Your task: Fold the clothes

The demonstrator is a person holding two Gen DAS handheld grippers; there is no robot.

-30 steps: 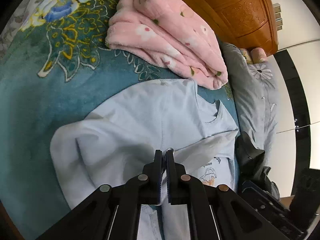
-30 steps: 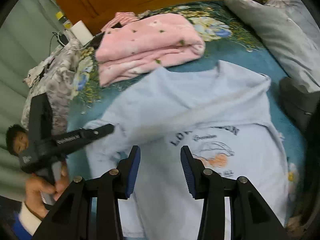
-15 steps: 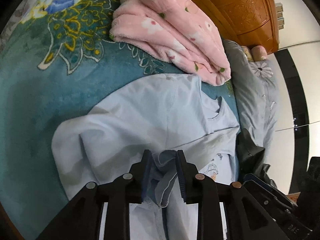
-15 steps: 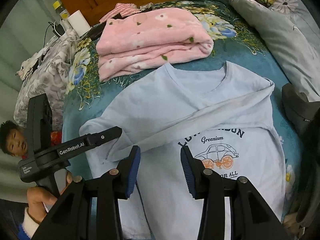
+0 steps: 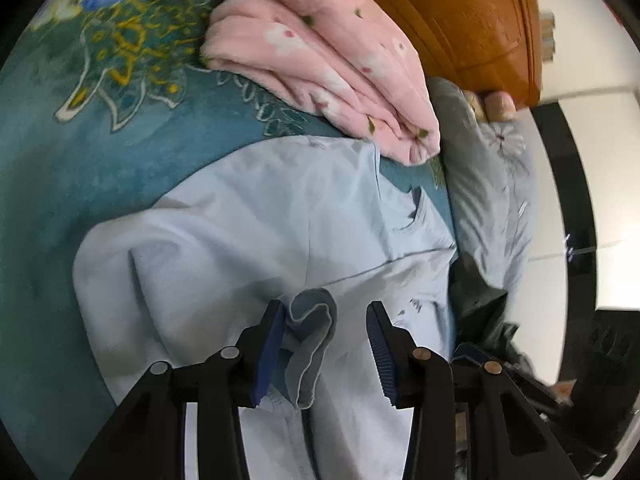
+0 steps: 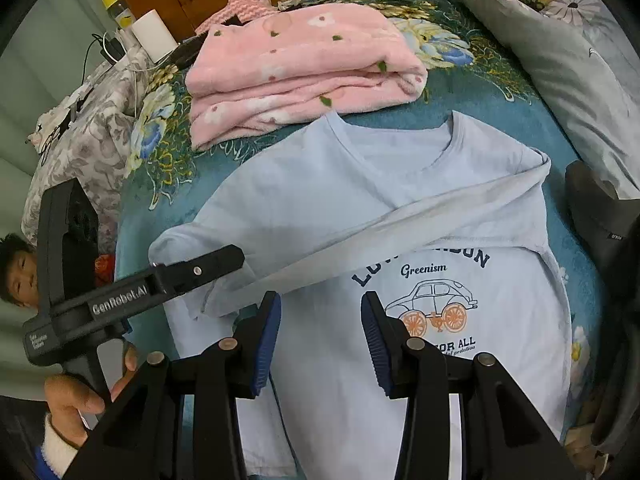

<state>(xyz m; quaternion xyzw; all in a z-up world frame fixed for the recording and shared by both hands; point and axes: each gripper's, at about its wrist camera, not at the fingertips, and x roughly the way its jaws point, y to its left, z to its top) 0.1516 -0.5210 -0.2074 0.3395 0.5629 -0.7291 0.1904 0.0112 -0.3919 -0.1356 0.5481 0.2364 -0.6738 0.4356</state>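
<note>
Left wrist view. The left gripper (image 5: 326, 344) has its jaws spread wide; a curled sleeve cuff (image 5: 310, 344) of the light blue shirt (image 5: 248, 216) sits loose between them, leaning on the left-hand pad and clamped by neither. The shirt lies on the teal bedspread (image 5: 48, 152), its collar end just short of the folded pink blanket (image 5: 332, 64) at the headboard end of the bed. Judgement: the cuff is bunched, so if the sleeve is to lie flat, the cuff wants smoothing down before any further fold goes over it.

Right wrist view. The right gripper (image 6: 320, 328) also has its jaws apart and grips nothing; it hangs over the shirt's lower front, beside the car print (image 6: 434, 306). One long sleeve (image 6: 400, 232) lies diagonally across the chest from the far shoulder toward the bed's left edge, where the left gripper, held by a hand (image 6: 76, 404), sits. Judgement: the sleeve crossing is slanted and ridged; a tidy fold needs it flattened and squared to the body, and the near-side sleeve, partly hidden, checked likewise.
</note>
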